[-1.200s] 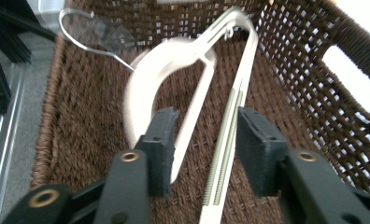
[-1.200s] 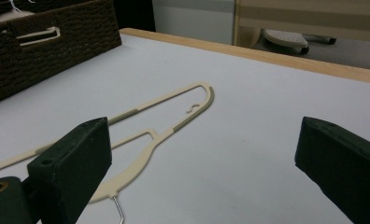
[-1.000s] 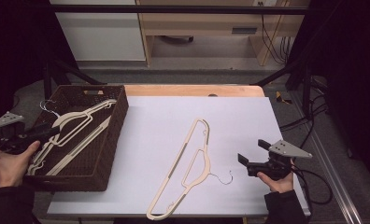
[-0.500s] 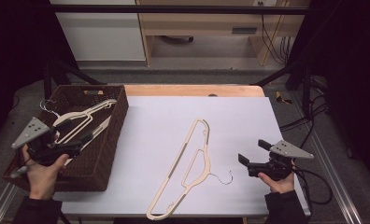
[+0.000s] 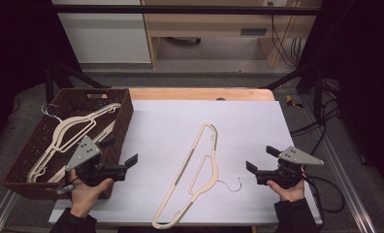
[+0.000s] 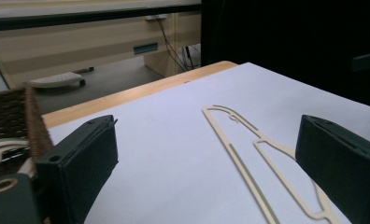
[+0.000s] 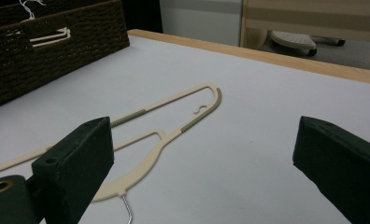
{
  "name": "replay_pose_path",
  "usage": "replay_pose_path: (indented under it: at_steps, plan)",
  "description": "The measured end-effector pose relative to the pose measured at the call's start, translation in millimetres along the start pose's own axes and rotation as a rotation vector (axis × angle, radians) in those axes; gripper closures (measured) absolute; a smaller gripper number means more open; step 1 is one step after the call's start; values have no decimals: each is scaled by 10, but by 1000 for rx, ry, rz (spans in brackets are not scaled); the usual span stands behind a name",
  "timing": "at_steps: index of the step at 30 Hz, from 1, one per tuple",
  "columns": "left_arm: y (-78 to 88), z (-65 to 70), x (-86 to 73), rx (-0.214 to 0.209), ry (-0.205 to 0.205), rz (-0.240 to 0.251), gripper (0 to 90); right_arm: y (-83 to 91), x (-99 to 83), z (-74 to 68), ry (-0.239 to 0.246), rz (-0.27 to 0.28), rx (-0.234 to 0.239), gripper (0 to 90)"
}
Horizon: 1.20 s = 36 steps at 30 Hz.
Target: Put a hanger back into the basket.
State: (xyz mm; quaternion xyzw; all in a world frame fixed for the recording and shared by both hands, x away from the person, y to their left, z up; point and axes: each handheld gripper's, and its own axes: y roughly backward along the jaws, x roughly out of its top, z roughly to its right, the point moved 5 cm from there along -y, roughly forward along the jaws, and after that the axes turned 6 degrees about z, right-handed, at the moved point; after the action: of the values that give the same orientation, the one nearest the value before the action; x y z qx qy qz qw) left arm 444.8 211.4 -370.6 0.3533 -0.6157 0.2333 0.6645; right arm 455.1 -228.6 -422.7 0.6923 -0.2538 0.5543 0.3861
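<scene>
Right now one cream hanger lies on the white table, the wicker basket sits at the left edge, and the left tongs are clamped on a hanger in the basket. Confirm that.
Not quite: the left tongs hold nothing. Their jaws have just been opening and stand wide apart with nothing between them, as the left gripper view shows. The rest stands: one cream hanger lies on the white table, and the wicker basket sits at its left edge.

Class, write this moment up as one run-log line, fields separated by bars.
left gripper: open, empty, jaws just opened, beside basket | right gripper: open, empty | hanger: flat on table between grippers
</scene>
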Motion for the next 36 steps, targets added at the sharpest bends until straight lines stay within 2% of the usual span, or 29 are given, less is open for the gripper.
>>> replay_pose_path:
  at_steps: [8,14,17,20,23,28,32,36]
  plan:
    - [-208,271,-231,-64,-35,-75,55,-75,-50,-63,5,-29,32,67]
    - [-296,361,-388,-97,-33,-122,55,-179,-105,-158,25,-59,69,89]
    - [-378,427,-504,-126,-15,-161,56,-240,-157,-225,45,-98,94,109]
    - [-427,483,-579,-139,-28,-191,56,-303,-214,-292,48,-133,115,154]
    - [-456,511,-626,-150,-37,-210,56,-378,-284,-363,52,-165,146,221]
    - [-481,505,-681,-152,-30,-228,60,-514,-480,-445,91,-257,187,312]
    - [-514,499,-734,-152,-25,-247,60,-593,-607,-464,104,-314,193,362]
    - [-527,505,-748,-155,-23,-252,60,-661,-688,-469,110,-344,196,416]
